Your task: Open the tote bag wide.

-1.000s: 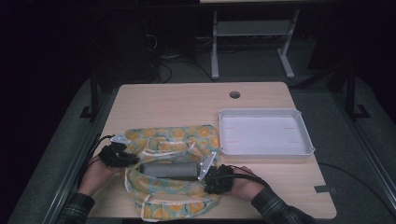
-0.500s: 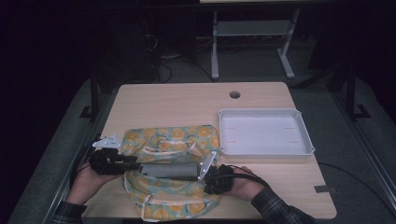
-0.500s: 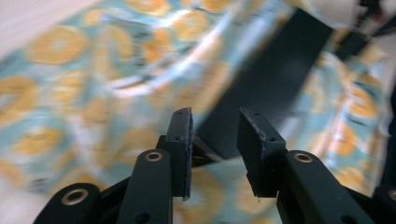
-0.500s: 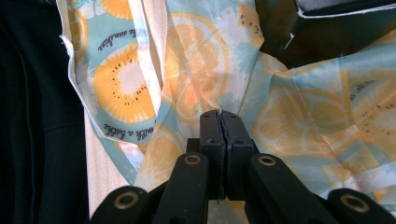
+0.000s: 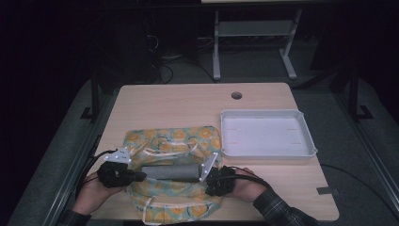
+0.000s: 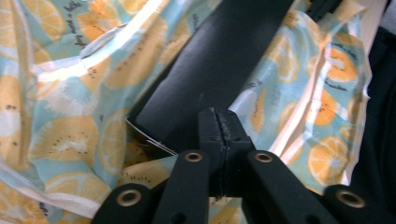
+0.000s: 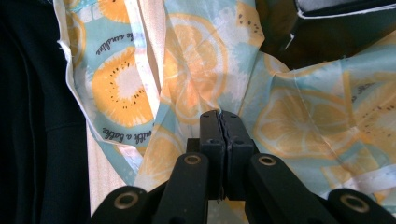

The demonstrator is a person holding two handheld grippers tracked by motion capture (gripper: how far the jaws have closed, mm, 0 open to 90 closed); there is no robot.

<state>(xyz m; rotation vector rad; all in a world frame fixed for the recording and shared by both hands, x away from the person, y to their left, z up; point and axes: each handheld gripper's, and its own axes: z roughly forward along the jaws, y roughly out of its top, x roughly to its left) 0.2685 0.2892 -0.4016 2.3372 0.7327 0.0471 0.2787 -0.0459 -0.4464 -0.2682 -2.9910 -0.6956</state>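
Note:
A bag (image 5: 174, 141) printed with orange and kiwi slices lies on the near half of the table. A dark grey oblong item (image 5: 170, 173) rests in its mouth and appears black (image 6: 219, 56) in the left gripper view. My left gripper (image 5: 140, 176) is at the item's left end. Its jaws have just been closing and stand together (image 6: 218, 114) against the item, with nothing visible between them. My right gripper (image 5: 210, 181) is at the item's right end, shut on a pucker of the bag's cloth (image 7: 187, 60) at its tips (image 7: 219, 114).
A white tray (image 5: 301, 127) with nothing in it stands to the right of the bag. The table has a round cable hole (image 5: 236, 95) at the back. Dark floor and a metal frame lie beyond the far edge.
My left gripper has come from the bag's left edge toward the near side and turned its jaws onto the dark item's left end. The right gripper has kept still.

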